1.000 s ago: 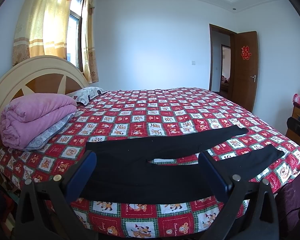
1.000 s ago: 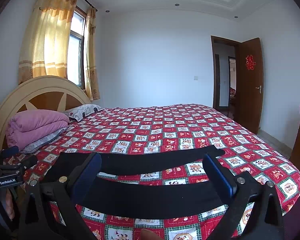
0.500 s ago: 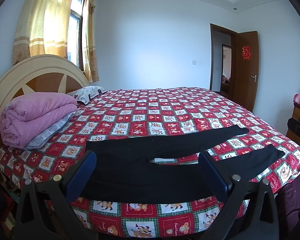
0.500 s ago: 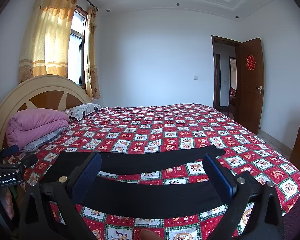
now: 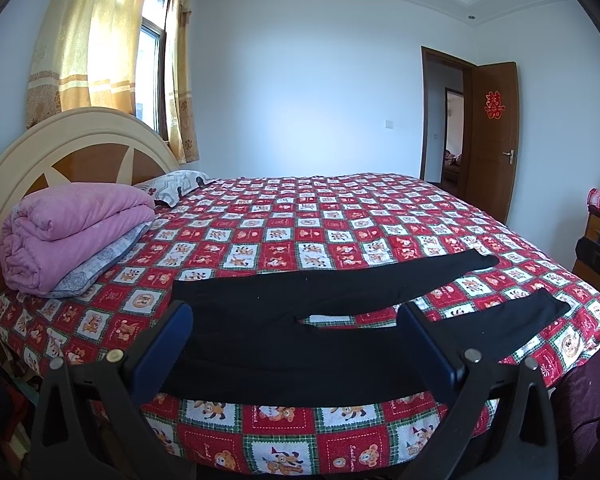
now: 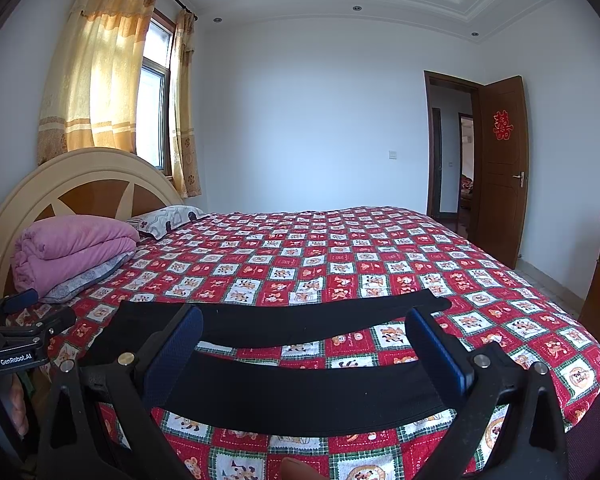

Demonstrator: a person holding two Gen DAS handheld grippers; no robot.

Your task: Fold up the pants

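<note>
Matt black cloth pants (image 5: 300, 336) lie on my bed's printed cotton-look cover (image 5: 340, 232). My left claw (image 5: 300, 344) and right claw (image 6: 304, 352) show matt black plastic frames, textured blue pads (image 6: 172, 356) and shiny metal screws (image 5: 114, 356). Glossy wood headboard (image 5: 80, 160); soft pink quilt (image 5: 68, 228).

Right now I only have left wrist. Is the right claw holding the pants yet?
Observer: No. The right claw is open with nothing between its pads. The pants lie flat on the bed beyond it.
Operator: Does right wrist see my left claw?
Observer: Yes. The left claw shows at the frame's left edge, off the bed's side, below the folded pink quilt.
</note>
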